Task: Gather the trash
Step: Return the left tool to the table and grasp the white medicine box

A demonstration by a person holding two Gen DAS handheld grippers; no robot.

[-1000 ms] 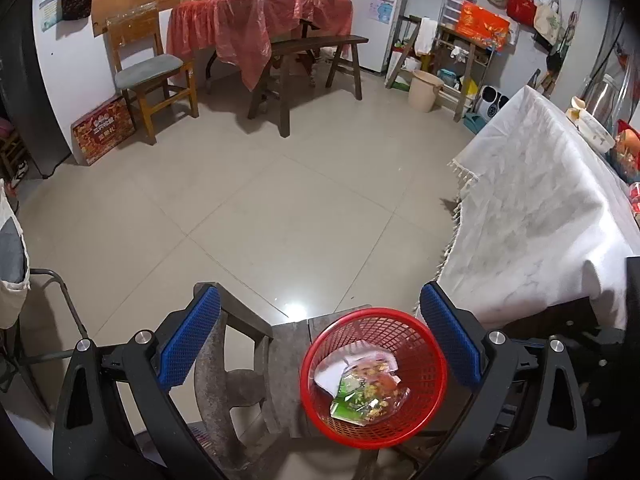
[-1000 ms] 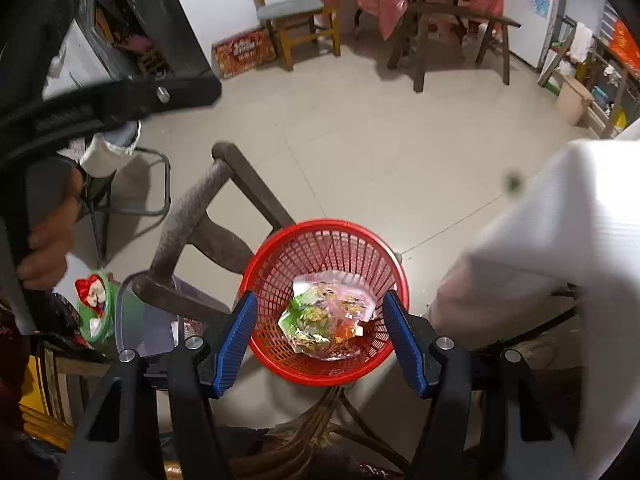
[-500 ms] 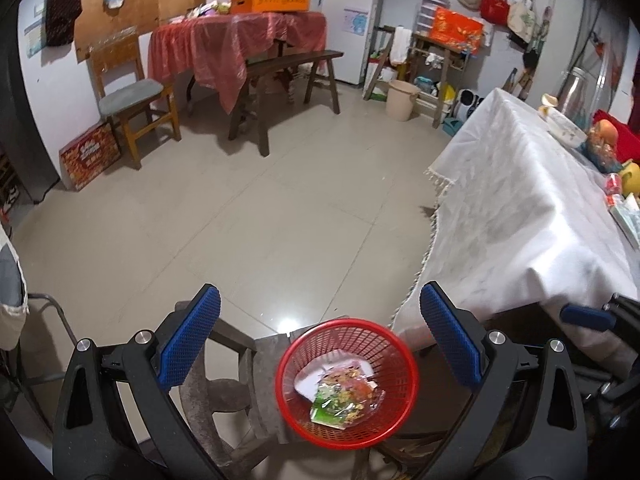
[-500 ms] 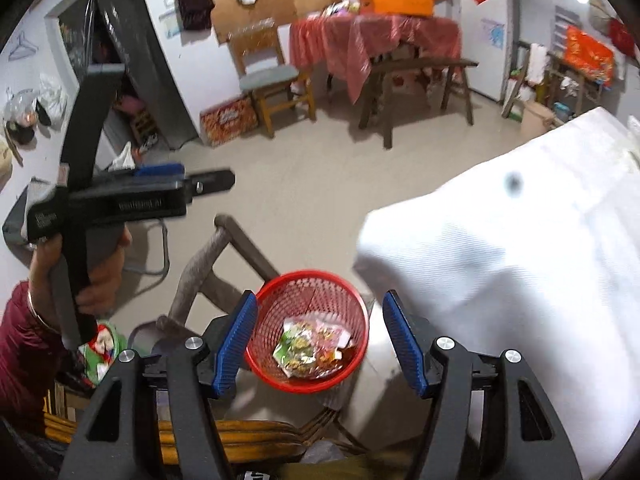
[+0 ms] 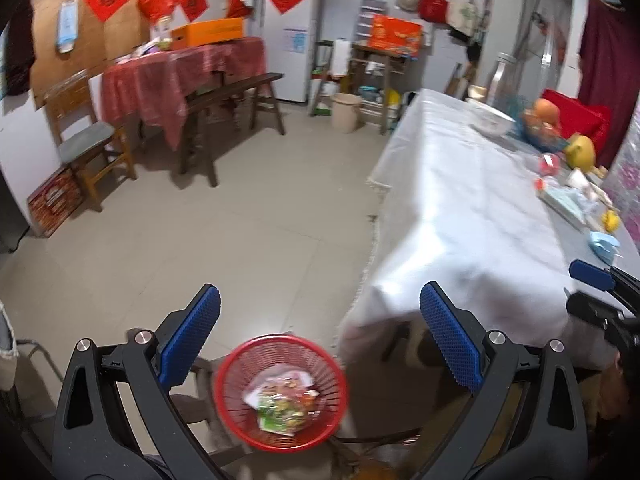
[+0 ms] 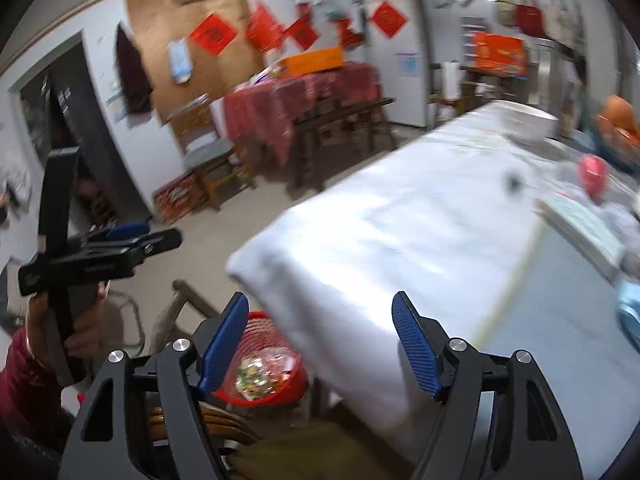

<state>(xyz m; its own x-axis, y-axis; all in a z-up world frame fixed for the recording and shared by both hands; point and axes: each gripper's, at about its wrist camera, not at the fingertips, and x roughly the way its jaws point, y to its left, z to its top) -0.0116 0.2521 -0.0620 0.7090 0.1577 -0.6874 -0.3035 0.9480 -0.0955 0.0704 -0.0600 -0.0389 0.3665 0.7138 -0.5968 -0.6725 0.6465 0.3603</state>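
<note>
Sitting low in the left wrist view, red mesh wastebasket (image 5: 280,392) holding crumpled colourful snack wrappers (image 5: 286,400) and a scrap of white paper, resting on a worn wooden chair just beside the corner of the table (image 5: 460,216). Showing again in the right wrist view, wastebasket (image 6: 266,364) partly hidden behind the left finger of the right tool and tucked under the overhanging white tablecloth (image 6: 400,248). Hovering above the basket, left tool (image 5: 320,338) with blue pads spread wide, gripping nothing. Hanging over the table's near corner, right tool (image 6: 320,344) likewise gaping, nothing between its pads. Lying toward the far right side of the table, scattered small items, among them a light-blue face mask (image 5: 604,242), a flat pale packet (image 5: 568,204), a yellow teapot-like vessel (image 5: 582,152) and a white bowl (image 5: 490,122); details blurring. Standing across the tiled floor, a red-clothed table (image 5: 180,76) with an orange box (image 5: 208,32), a bench and a wooden chair (image 5: 86,136).
</note>
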